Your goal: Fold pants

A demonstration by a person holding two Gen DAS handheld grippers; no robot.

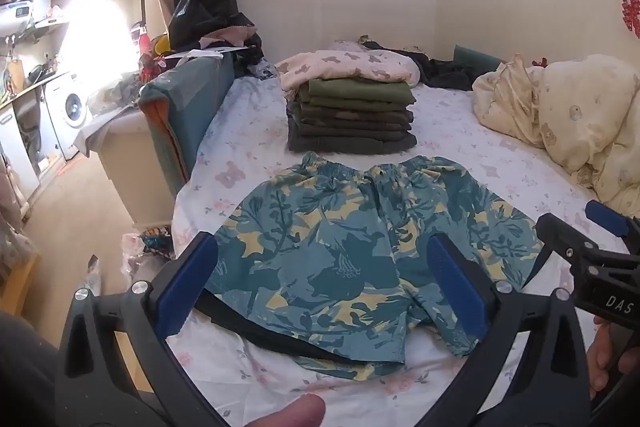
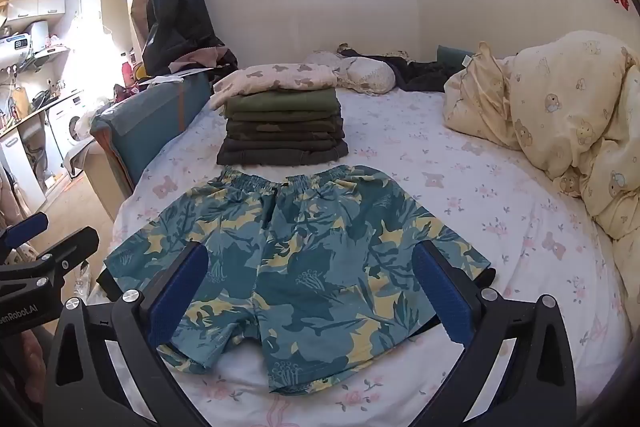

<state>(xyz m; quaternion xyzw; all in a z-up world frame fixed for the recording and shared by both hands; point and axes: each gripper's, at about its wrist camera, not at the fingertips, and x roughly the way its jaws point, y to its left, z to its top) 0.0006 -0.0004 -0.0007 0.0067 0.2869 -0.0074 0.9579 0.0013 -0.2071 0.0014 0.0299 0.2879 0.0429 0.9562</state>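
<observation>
A pair of teal shorts with a yellow and blue floral print (image 1: 360,251) lies spread flat on the bed sheet (image 1: 500,163), waistband away from me, legs toward me. It shows in the right wrist view too (image 2: 304,267). My left gripper (image 1: 320,287) is open and empty, hovering above the shorts' left leg. My right gripper (image 2: 308,295) is open and empty, hovering above the shorts' lower middle. The right gripper also shows at the right edge of the left wrist view (image 1: 592,251). The left gripper shows at the left edge of the right wrist view (image 2: 44,259).
A stack of folded dark green and grey clothes (image 1: 352,115) topped by a cream bear-print piece stands just behind the shorts. A cream duvet (image 2: 568,123) is bunched at the right. The bed's left edge drops to the floor by a teal headboard (image 1: 188,107).
</observation>
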